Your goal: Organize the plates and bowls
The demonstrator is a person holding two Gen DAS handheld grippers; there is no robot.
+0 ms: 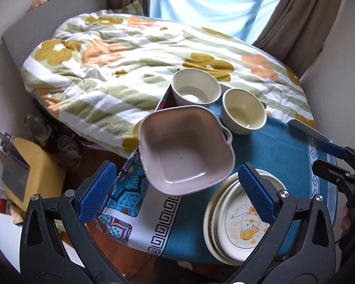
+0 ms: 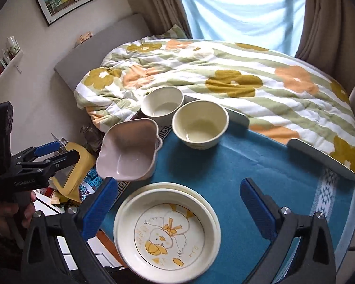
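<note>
Here the duck plate [image 2: 168, 234] lies on top of a small stack of cream plates [image 1: 211, 224] at the near edge of the surface [image 2: 260, 156], which is covered with a teal cloth. A cartoon duck in yellow and orange is drawn in the well of the top plate. Behind the stack, toward the left edge of the surface, sits the pink square bowl [image 1: 187, 146], tilted, with a small loop handle on its side; part of it hangs past the teal cloth over a patterned cloth [image 1: 130, 203]. Farther back stand two round cream bowls, the white bowl [image 1: 196, 88] on the left and the yellowish bowl [image 1: 243, 111] just beside it on the right, both upright and apart from the pink one.

The left tongs [image 1: 177, 194] hang above the near left part of the surface, blue pads wide apart, nothing between them being gripped. The right tongs [image 2: 179, 208] hover over the plate stack, likewise spread wide and touching nothing. A hand [image 2: 9, 210] holds the left tool's grip in the right wrist view.

Beyond the surface lies a bed with a striped floral quilt [image 2: 225, 71], then brown curtains [image 2: 329, 16] framing a pale blue sheet [image 2: 243, 9] at the window
</note>
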